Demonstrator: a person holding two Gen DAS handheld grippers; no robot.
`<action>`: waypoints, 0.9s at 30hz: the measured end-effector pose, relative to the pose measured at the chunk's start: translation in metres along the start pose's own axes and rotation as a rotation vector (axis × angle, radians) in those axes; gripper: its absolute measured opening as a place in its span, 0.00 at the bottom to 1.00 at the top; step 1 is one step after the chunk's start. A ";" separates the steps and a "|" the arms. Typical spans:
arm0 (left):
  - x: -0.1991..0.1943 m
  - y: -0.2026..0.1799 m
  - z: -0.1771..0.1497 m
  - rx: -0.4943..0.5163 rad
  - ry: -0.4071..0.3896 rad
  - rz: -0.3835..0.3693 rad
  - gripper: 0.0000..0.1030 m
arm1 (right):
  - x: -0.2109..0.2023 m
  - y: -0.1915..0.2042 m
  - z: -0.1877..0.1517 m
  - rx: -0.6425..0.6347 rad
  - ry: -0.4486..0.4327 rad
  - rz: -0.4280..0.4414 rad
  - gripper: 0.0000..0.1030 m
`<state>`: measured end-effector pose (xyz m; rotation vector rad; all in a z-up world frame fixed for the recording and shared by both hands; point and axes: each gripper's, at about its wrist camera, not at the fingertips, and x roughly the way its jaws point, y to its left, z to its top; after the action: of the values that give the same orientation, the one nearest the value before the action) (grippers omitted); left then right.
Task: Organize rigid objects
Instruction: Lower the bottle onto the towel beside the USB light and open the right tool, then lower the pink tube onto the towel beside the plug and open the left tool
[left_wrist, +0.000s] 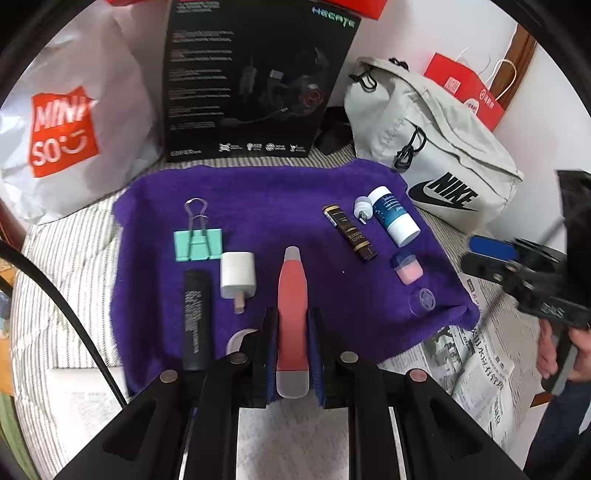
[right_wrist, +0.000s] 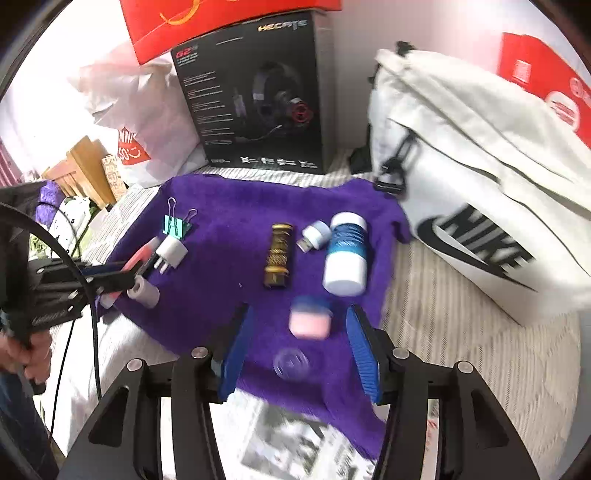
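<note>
**Currently: items on the purple towel, near to far**

Nearest, my left gripper (left_wrist: 292, 345) is pinching the coral-and-grey pen-shaped tool (left_wrist: 292, 295) between its blue pads; the tool lies lengthwise on the purple towel (left_wrist: 258, 192). My right gripper (right_wrist: 301, 345) is spread wide, holding nothing, hovering above a clear round cap (right_wrist: 291, 363) and a small pink-and-blue case (right_wrist: 309, 316).

Left group: black tube (left_wrist: 197, 317), white charger plug (left_wrist: 237, 276), teal binder clip (left_wrist: 198, 242), set just beside one another.

Right group: brown-and-gold tube (left_wrist: 350, 232), small white USB light (left_wrist: 362, 209), white-and-blue bottle (left_wrist: 394, 216), lying close together.

Beyond the towel: headset box (left_wrist: 255, 81), Nike bag (left_wrist: 436, 147).

Step in hand, by my judgement: placing the coral tool beside the left group. Next the left should release it cleanly, and the right should come down squarely astride the pink case, which looks small and easy to nudge.
</note>
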<state>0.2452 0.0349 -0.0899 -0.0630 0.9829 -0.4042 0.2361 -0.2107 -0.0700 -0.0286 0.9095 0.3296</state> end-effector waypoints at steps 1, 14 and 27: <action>0.004 -0.002 0.002 0.000 0.006 0.001 0.15 | -0.004 -0.002 -0.004 0.006 -0.004 -0.001 0.51; 0.052 -0.019 0.032 0.019 0.067 0.032 0.15 | -0.007 -0.022 -0.030 0.083 0.012 0.014 0.51; 0.082 -0.029 0.036 0.069 0.139 0.112 0.16 | 0.007 -0.010 -0.031 0.073 0.035 0.038 0.51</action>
<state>0.3054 -0.0263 -0.1281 0.0837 1.1028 -0.3424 0.2193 -0.2237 -0.0957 0.0502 0.9571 0.3314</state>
